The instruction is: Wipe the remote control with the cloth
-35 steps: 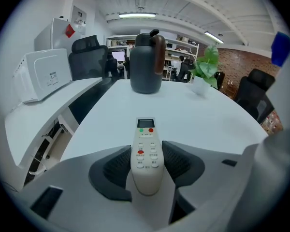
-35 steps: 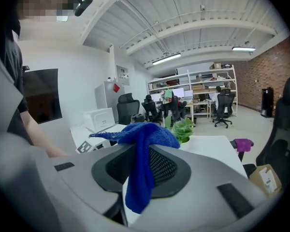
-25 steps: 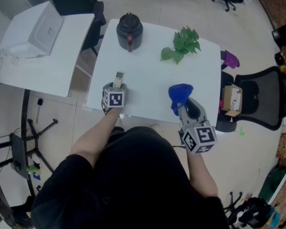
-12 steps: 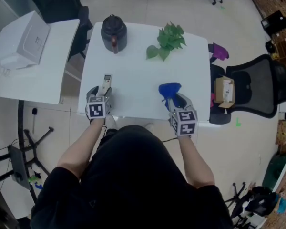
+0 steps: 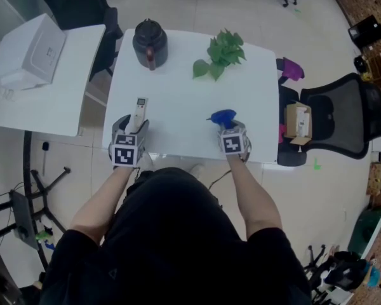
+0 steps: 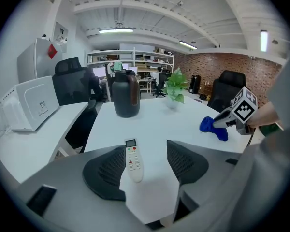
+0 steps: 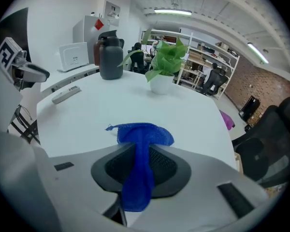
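The remote [image 5: 140, 108] lies flat on the white desk [image 5: 178, 94], close to the front edge and near the front-left corner. Its long side runs away from the person, with the small screen at the far end. The left gripper [image 5: 133, 125] is over the remote's near end. Its jaws have just been opening and now stand wide and released. In the left gripper view the remote shows in the gap between them, just beside the left pad, and neither pad presses on it.

The right gripper [image 5: 227, 128] is at the front edge, right of the middle, and is clenched on the blue cloth [image 5: 223, 116]. A twisted strip of cloth runs back between the pads, and the loose bunch spreads out past the fingertips onto the desk. The cloth and the remote are well apart.

A dark jug [image 5: 149, 40] stands at the far-left corner. A green plant [image 5: 220, 51] stands by the far edge, right of the middle.
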`<state>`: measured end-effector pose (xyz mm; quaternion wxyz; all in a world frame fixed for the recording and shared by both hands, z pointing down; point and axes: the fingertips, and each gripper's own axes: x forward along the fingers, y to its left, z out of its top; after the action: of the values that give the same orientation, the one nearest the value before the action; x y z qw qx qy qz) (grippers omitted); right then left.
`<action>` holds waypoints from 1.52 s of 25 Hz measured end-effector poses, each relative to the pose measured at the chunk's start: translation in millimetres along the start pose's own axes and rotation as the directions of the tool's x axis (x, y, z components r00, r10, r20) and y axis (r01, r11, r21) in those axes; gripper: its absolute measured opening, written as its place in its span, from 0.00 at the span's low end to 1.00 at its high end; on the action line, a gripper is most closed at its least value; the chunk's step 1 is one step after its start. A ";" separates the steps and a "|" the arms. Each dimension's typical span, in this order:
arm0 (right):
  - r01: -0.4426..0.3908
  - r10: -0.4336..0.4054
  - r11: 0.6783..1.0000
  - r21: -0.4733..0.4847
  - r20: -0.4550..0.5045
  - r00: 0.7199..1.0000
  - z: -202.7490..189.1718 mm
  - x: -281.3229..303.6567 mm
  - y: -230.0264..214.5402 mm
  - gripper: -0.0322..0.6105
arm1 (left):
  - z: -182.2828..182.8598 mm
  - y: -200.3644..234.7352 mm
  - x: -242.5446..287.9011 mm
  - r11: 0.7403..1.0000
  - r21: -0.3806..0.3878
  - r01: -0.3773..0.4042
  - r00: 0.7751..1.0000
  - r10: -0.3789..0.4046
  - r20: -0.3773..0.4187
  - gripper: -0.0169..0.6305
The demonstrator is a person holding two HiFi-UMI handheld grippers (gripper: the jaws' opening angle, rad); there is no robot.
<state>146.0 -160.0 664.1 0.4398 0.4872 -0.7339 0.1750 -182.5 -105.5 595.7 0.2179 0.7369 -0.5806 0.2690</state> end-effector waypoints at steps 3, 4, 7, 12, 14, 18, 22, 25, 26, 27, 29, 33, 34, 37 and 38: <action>-0.007 0.008 1.000 0.015 -0.030 1.000 -6.4 9.4 0.0 0.21 | 3.3 -3.8 -2.6 1.000 0.014 0.005 1.000 -0.005 0.006 0.44; -0.013 0.013 1.000 0.019 -0.033 0.999 -6.4 11.0 0.6 0.22 | 4.4 -4.4 -3.2 1.000 0.018 0.006 1.000 -0.006 0.008 0.44; -0.015 0.016 1.000 0.025 -0.031 0.999 -4.9 9.1 -1.0 0.24 | 7.7 -5.5 -4.1 1.000 0.029 0.007 1.000 -0.007 0.016 0.44; -0.032 0.027 0.998 0.053 0.099 0.995 17.1 -26.0 1.4 0.30 | 20.2 -12.8 -6.2 0.998 0.051 0.026 0.999 -0.028 0.042 0.44; -0.059 0.047 0.997 0.053 0.214 0.976 43.5 -57.1 13.0 0.30 | 29.1 -20.1 -9.0 0.997 0.055 0.058 0.996 -0.061 0.058 0.44; -0.172 0.143 0.984 0.042 0.390 0.910 94.1 -121.2 49.6 0.29 | 57.3 -49.4 -20.1 0.983 0.101 0.155 0.980 -0.166 0.110 0.44; -0.281 0.232 0.959 0.028 0.487 0.842 125.1 -162.1 81.9 0.29 | 91.8 -82.9 -39.4 0.952 0.163 0.259 0.941 -0.287 0.181 0.38; -0.309 0.260 0.951 0.004 0.529 0.808 140.9 -183.1 96.3 0.27 | 114.0 -104.1 -54.6 0.923 0.200 0.329 0.899 -0.370 0.234 0.25; -0.311 0.265 0.950 -0.006 0.538 0.800 143.6 -187.0 99.2 0.27 | 119.4 -109.2 -58.9 0.916 0.216 0.339 0.889 -0.387 0.246 0.23; -0.314 0.270 0.949 -0.012 0.544 0.794 145.5 -190.0 101.4 0.26 | 124.0 -113.7 -62.8 0.909 0.232 0.346 0.880 -0.400 0.255 0.16; -0.320 0.275 0.947 -0.017 0.556 0.784 147.6 -195.5 104.6 0.24 | 130.8 -121.7 -70.1 0.897 0.266 0.353 0.865 -0.422 0.272 0.11; -0.330 0.280 0.944 -0.019 0.577 0.767 150.0 -202.2 107.0 0.15 | 137.2 -130.4 -77.1 0.881 0.305 0.361 0.846 -0.447 0.291 0.03; -0.335 0.282 0.942 -0.016 0.580 0.764 151.6 -204.1 108.0 0.14 | 138.3 -131.7 -78.0 0.879 0.311 0.362 0.843 -0.451 0.294 0.03; -0.332 0.281 0.943 -0.022 0.589 0.758 152.7 -205.2 107.8 0.09 | 140.3 -137.1 -79.3 0.869 0.332 0.368 0.834 -0.466 0.294 0.03; -0.329 0.280 0.944 -0.026 0.592 0.756 152.1 -204.8 107.4 0.08 | 140.4 -139.2 -79.2 0.865 0.337 0.371 0.833 -0.471 0.292 0.03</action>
<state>8.7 -99.5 431.4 0.1369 0.4082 -0.8953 0.1139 -41.2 -103.9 436.3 0.0596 0.9065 -0.3910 0.1478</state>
